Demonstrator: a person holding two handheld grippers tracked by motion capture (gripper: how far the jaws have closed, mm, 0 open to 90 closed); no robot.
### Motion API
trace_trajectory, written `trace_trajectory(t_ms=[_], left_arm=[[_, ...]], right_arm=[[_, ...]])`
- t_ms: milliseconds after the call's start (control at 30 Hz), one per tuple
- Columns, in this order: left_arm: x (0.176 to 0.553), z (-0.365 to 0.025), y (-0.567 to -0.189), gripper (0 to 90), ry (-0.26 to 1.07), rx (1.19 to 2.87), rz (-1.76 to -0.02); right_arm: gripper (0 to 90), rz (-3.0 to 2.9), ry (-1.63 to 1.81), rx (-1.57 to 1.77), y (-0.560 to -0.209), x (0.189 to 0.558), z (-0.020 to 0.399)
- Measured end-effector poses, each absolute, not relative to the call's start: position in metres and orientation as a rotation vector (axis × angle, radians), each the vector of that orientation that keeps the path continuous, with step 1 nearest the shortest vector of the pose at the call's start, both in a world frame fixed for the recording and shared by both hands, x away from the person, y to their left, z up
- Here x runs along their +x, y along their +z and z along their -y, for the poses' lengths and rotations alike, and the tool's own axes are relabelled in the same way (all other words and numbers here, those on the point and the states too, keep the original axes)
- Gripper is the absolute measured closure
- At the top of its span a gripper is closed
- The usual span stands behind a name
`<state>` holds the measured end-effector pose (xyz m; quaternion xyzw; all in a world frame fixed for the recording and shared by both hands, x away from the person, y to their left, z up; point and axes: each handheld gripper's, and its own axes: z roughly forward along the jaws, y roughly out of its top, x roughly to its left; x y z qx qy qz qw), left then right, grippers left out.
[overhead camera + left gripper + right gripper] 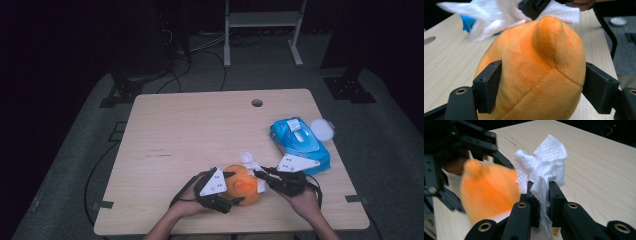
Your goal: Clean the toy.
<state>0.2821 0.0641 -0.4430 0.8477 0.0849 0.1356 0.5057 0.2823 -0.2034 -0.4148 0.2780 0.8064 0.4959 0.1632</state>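
Plush toy (243, 185) near table edge (230, 230).

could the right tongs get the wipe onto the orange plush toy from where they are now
Probably yes: the right tongs are shut on the white wipe, right beside the orange plush toy that the left tongs hold steady; nothing stands between.

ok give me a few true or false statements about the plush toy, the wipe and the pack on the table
1. The right hand-held gripper is shut on a crumpled white wet wipe. True.
2. The left hand-held gripper has the round orange plush toy between its jaws. True.
3. The blue wet wipe pack lies at the table's left edge. False: it lies near the right edge of the light wooden table.
4. The wipe lies flat on the table, away from the toy. False: it is held up against the toy.
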Motion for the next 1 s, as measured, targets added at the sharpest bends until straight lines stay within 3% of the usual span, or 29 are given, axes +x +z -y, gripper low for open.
trace_trajectory(t_ms=[367, 633, 1000], left_arm=[[0.296, -0.075, -0.443, 23.6, 0.263, 1.973, -0.385], [0.303, -0.081, -0.444, 22.9, 0.217, 1.929, -0.446], [0.305, -0.085, -0.444, 22.0, 0.196, 1.912, -0.48]], right_arm=[[81.5, -2.301, 1.445, 0.648, -0.4, 0.265, 0.183], [81.6, -2.246, 1.362, 0.802, -0.412, 0.282, 0.216], [81.6, -2.247, 1.293, 0.787, -0.411, 0.281, 0.212]])
